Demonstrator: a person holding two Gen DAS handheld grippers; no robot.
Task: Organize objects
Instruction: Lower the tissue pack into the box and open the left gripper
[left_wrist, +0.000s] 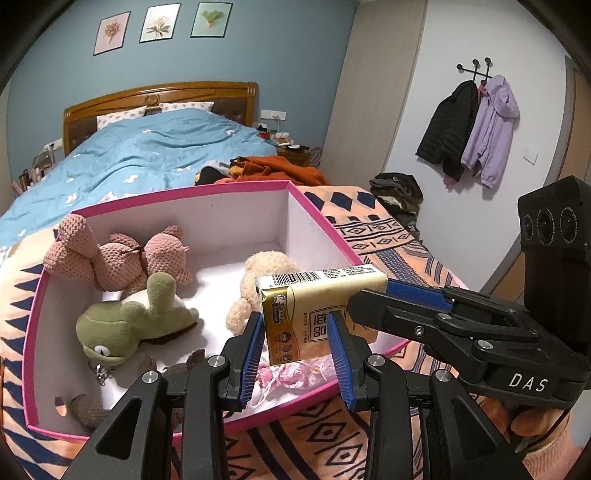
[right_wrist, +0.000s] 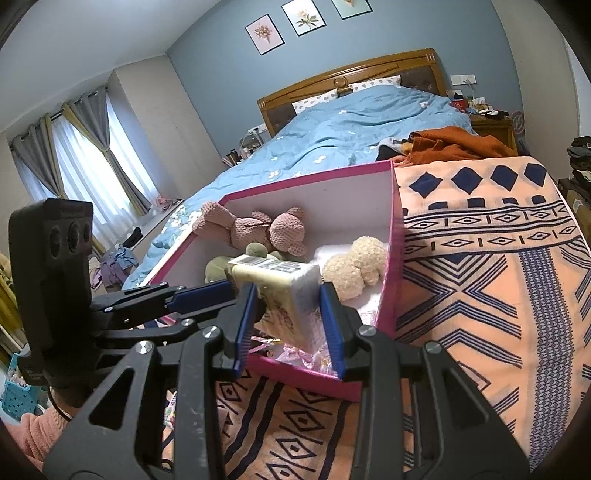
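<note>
Left wrist view. Item: tissue pack (left_wrist: 314, 310), yellow with a barcode on its upper face, carried over the near right part of the pink box (left_wrist: 325, 221).

Holders: left gripper (left_wrist: 295, 332), jaws clamped on the near end of the pack; right gripper (left_wrist: 373, 295), coming in from the right, jaws clamped across the pack's far end. The right wrist view confirms this: right gripper (right_wrist: 286, 310) closed on the pack (right_wrist: 280, 291), with the left gripper (right_wrist: 221, 291) meeting it from the left.

Location: the box sits on a patterned orange blanket (left_wrist: 388, 236) spread over the foot of the bed (left_wrist: 147, 147).

Contents already in the box: pink knitted toy (left_wrist: 122, 254) against the far left wall, green plush toy (left_wrist: 129, 325) in front of it, cream plush toy (left_wrist: 255, 280) just behind the pack, and a pink frilly item (left_wrist: 295, 373) directly beneath it.

Step in hand, as judged: placing the pack into the box, both grippers sharing the load.

Next move calls for: lowering the pack onto a free patch of the white floor, or onto the frilly item, then parting both pairs of jaws together so that it does not tip.

Not determinable: whether the pack's underside already touches anything, since jaws and pack cover that spot; what the brown object at the near left corner is; the frilly item's full shape; the pack's small print.
</note>
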